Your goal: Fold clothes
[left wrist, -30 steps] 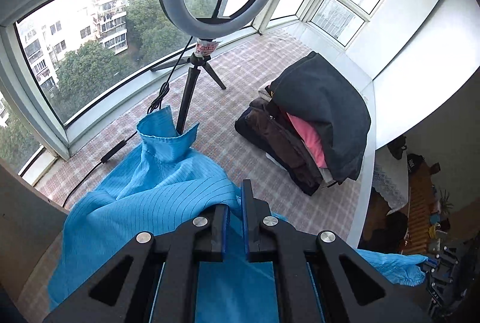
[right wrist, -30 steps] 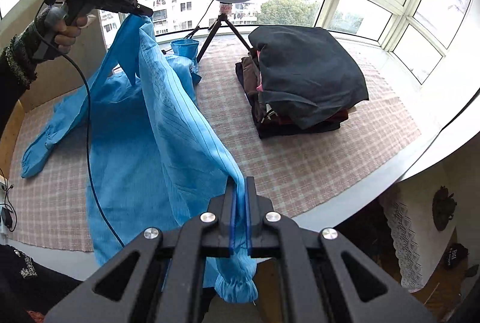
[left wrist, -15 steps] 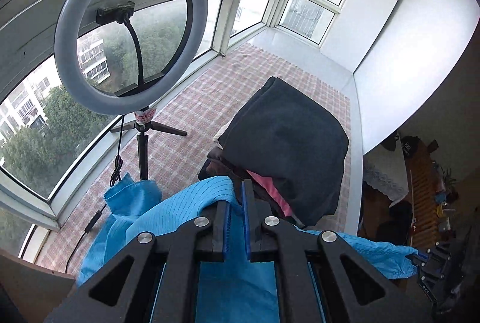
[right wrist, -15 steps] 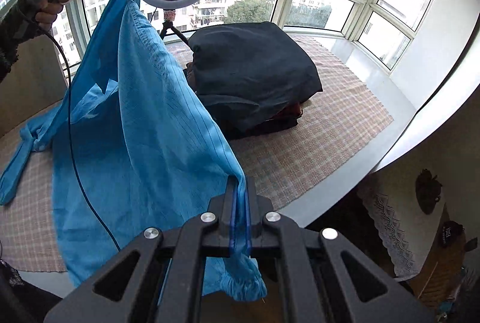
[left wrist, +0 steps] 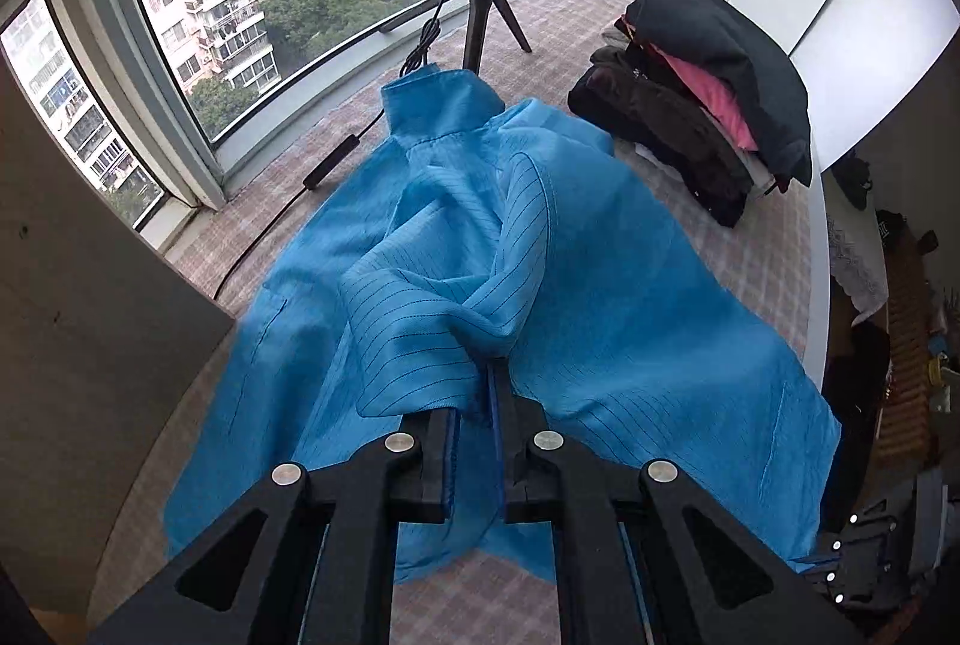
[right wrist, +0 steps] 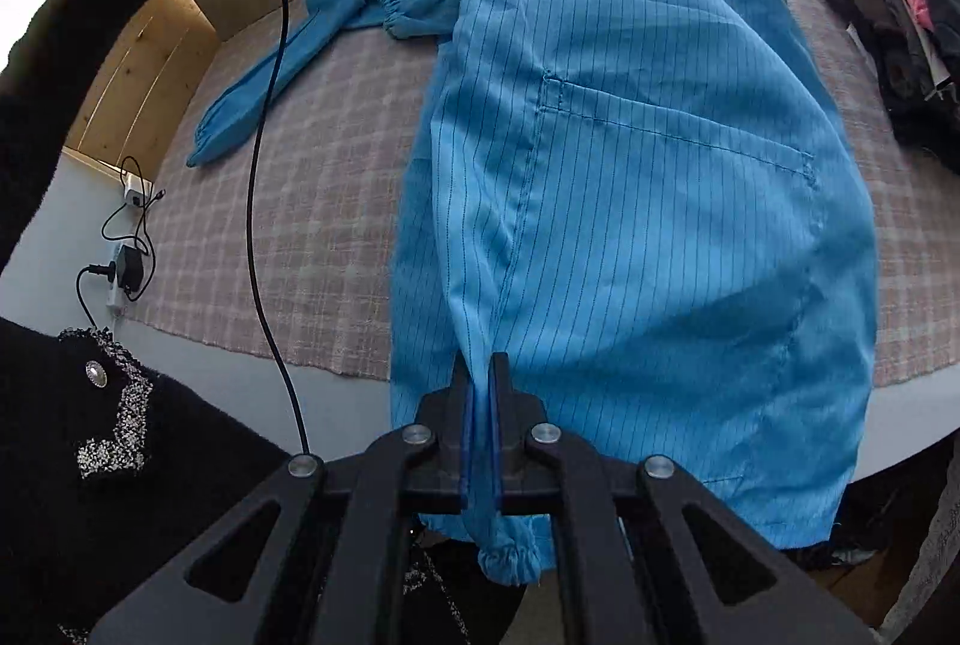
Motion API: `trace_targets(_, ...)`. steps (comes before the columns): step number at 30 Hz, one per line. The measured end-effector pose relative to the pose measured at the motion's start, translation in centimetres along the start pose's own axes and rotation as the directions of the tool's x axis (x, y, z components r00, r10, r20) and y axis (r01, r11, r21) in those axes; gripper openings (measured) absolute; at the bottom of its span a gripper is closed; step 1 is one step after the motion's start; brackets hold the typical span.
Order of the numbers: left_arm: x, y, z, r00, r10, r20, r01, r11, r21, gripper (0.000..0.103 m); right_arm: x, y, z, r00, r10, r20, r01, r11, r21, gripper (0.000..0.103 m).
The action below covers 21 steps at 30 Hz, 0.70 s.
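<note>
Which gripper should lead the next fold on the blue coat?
Right, probably. The right gripper is shut on the blue coat at its sleeve; the left gripper's jaws have just been opening, fabric between them.

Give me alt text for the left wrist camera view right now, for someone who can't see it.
The left tool, its jaws just opening, has a fold of a blue striped coat between them; the coat lies spread on a checked mat. Behind it stand a ring light on a tripod by the windows and a pile of dark clothes to the right.
</note>
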State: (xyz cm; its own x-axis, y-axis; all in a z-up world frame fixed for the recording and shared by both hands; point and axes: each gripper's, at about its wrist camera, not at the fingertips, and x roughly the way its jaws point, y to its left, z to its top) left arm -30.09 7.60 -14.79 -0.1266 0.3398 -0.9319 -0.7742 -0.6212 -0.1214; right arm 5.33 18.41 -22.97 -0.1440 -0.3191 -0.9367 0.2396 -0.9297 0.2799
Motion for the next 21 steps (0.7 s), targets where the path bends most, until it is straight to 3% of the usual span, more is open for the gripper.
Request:
trace_targets(4,1.6,4.2,-7.1,0.998,-0.010,-0.067,0.004,0.996,-0.086,0.025,7.0,1.6,0.0,0.992,0.004,-0.129,-0.009,0.999,-0.040,0.004)
trace_targets(5,1.9,5.0,-8.7,0.997,-0.009,-0.074,0.001,0.995,-0.105,0.029,7.5,1.7,0.0,0.991,0.001,-0.137,-0.007,0.999,-0.043,0.004)
trace_targets(10,3.1,8.9,-13.9,0.997,-0.036,-0.073,0.014,0.962,-0.273,0.030,7.8,1.3,0.3,0.990,-0.019,-0.142,0.014,0.999,-0.039,0.004)
trace_targets(14,5.2,9.7,-14.2,0.994,-0.098,-0.056,0.070,0.924,-0.376,0.033,8.2,1.6,0.7,0.987,-0.039,-0.155,0.030,0.998,-0.057,0.004)
trace_targets(18,7.8,9.0,-13.6,0.992,-0.069,-0.105,0.024,0.923,-0.384,0.038,8.3,2.3,1.3,0.987,-0.054,-0.152,0.043,0.997,-0.071,0.004)
trace_targets(21,8.4,9.0,-13.3,0.992,-0.107,-0.068,0.069,0.903,-0.425,0.037,8.1,3.1,1.0,0.988,-0.049,-0.148,0.041,0.997,-0.059,0.004)
